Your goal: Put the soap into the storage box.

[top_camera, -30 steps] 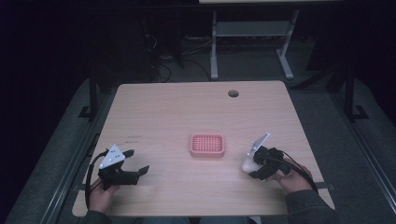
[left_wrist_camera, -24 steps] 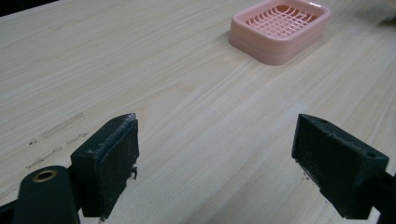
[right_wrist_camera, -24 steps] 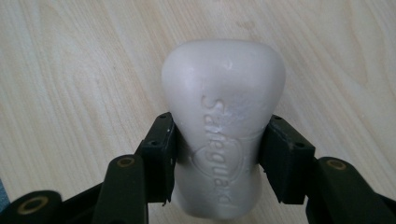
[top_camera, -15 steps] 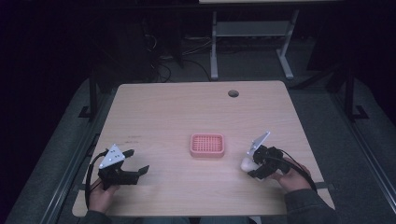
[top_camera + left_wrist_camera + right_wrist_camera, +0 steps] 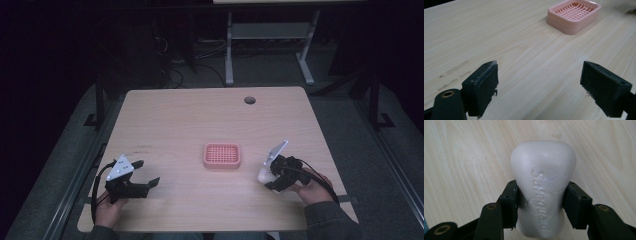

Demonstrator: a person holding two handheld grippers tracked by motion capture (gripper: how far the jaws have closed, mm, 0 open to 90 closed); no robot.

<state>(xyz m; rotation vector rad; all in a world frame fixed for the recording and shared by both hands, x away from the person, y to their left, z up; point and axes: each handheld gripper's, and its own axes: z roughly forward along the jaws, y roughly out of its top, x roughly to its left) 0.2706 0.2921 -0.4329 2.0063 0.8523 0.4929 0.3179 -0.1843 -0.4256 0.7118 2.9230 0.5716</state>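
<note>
Your right gripper (image 5: 540, 202) is clamped on a white moulded soap bar (image 5: 543, 182), both black jaws pressed to its narrow waist, embossed lettering facing up. It sits at the near right of the light wooden table (image 5: 190, 120), w/ the soap just above the surface. Your left gripper (image 5: 540, 87) is wide apart, nothing btwn the jaws, low over the near left. A pink plastic slotted soap dish (image 5: 222, 155) lies mid-table btwn them, nothing in it.

High view dim, surroundings dark; gripper views bright, sharp.
</note>
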